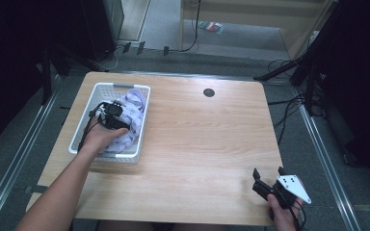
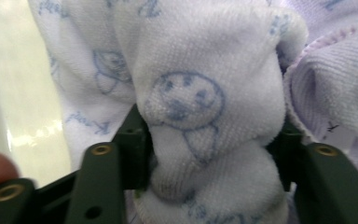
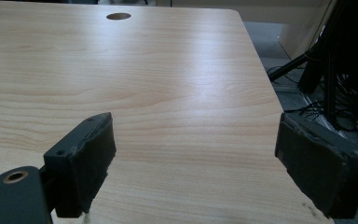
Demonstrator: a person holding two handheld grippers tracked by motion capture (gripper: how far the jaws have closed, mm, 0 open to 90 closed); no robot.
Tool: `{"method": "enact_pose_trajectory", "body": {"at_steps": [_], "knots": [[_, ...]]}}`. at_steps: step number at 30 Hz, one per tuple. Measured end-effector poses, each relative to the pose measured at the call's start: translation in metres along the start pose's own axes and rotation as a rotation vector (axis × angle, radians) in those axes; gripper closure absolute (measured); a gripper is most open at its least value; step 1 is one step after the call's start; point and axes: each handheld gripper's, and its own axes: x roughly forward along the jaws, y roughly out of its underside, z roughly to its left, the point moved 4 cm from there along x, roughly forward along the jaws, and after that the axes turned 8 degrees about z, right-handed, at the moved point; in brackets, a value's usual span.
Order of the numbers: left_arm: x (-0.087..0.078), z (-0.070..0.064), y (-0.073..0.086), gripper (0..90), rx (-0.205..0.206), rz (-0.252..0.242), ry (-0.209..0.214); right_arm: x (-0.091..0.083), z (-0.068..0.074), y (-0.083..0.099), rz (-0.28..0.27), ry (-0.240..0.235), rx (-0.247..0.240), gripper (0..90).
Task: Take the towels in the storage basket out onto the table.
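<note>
A white plastic basket (image 1: 80, 129) stands at the table's left side with a heap of pale cloths (image 1: 134, 109) in it. The person's left hand holds my left gripper (image 1: 117, 121) down in the heap. In the left gripper view its jaws pinch a bunched fold of a white cloth with blue cartoon print (image 2: 200, 93) from both sides. A lavender ribbed cloth (image 2: 326, 88) lies beside it on the right. My right gripper (image 1: 268, 171) rests in the person's right hand near the table's front right corner, open, with only bare wood (image 3: 177, 84) between its pads (image 3: 86, 154).
The wooden table (image 1: 197, 134) has a round dark cable hole (image 1: 209, 92) near its far edge, which the right gripper view (image 3: 118, 16) also shows. Cables and stand legs (image 1: 289, 72) lie on the floor beyond the right edge. The basket's pale wall (image 2: 23, 93) is left of the cloth.
</note>
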Motion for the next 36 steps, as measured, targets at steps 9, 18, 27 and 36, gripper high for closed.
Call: {"method": "enact_pose_trajectory", "body": {"at_steps": [9, 18, 27, 36], "knots": [[-0.017, 0.009, -0.001, 58.9, -0.097, -0.106, 0.057, 0.0, 0.0, 0.0, 0.0, 0.0, 0.001, 12.4], [-0.049, 0.012, 0.003, 59.1, -0.156, -0.319, 0.032, 0.0, 0.0, 0.0, 0.001, 0.0, 0.0, 12.4], [-0.073, 0.009, 0.009, 58.8, -0.13, -0.443, 0.0, 0.0, 0.0, 0.0, 0.001, 0.002, 0.003, 12.4], [-0.096, 0.01, 0.014, 58.7, -0.147, -0.564, -0.008, 0.0, 0.0, 0.0, 0.001, 0.002, 0.002, 12.4]]}}
